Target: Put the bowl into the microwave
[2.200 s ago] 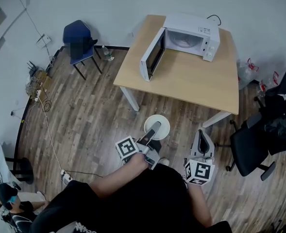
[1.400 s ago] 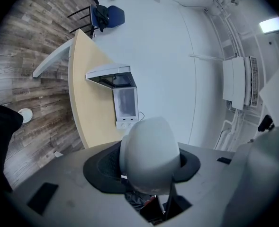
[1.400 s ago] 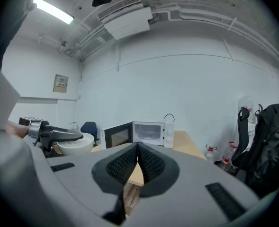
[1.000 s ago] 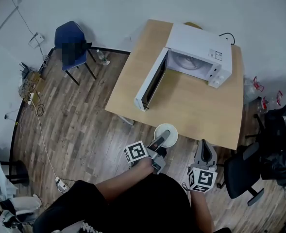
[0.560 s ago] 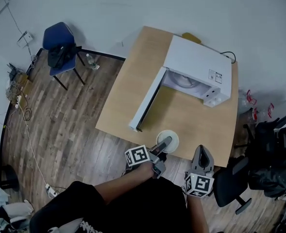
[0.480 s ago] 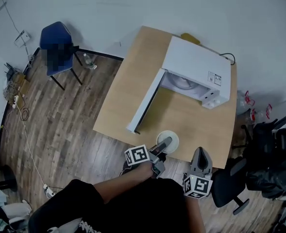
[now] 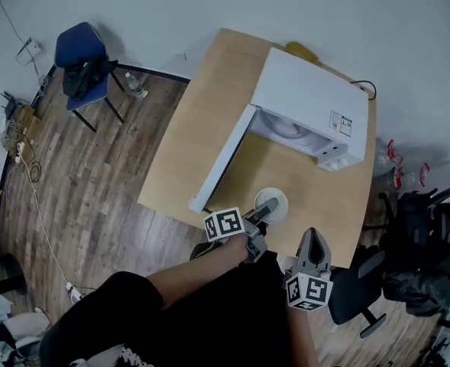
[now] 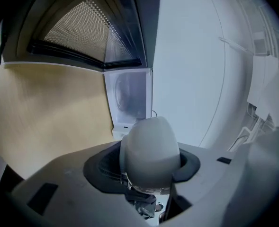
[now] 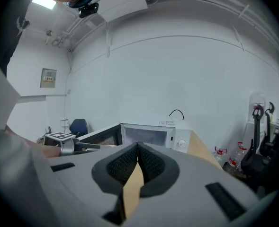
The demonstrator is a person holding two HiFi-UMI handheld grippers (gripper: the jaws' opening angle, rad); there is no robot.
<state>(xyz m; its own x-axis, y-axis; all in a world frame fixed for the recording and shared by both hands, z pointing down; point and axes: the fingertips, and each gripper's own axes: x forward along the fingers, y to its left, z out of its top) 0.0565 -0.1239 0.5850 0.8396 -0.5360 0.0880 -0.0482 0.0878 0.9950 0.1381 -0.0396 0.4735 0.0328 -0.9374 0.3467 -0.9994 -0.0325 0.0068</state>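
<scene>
A white bowl (image 7: pixel 276 198) hangs over the near edge of the wooden table (image 7: pixel 209 121), and my left gripper (image 7: pixel 267 206) is shut on its rim. In the left gripper view the bowl (image 8: pixel 151 148) fills the space between the jaws. The white microwave (image 7: pixel 309 98) stands at the table's far right with its door (image 7: pixel 221 159) swung wide open toward me; its cavity (image 8: pixel 127 96) shows beyond the bowl. My right gripper (image 7: pixel 314 237) hovers to the right of the bowl, near the table's edge, shut with nothing in it; its pads (image 9: pixel 144 162) touch.
A blue chair (image 7: pixel 79 56) stands by the wall at far left. A black office chair (image 7: pixel 404 262) is close on the right of the table. Cables (image 7: pixel 18 144) run along the wooden floor at left. Bottles (image 7: pixel 396 176) stand past the table's right end.
The person has walked up to the table. The bowl in my left gripper has gone from above the floor to above the table's near edge, in front of the open microwave.
</scene>
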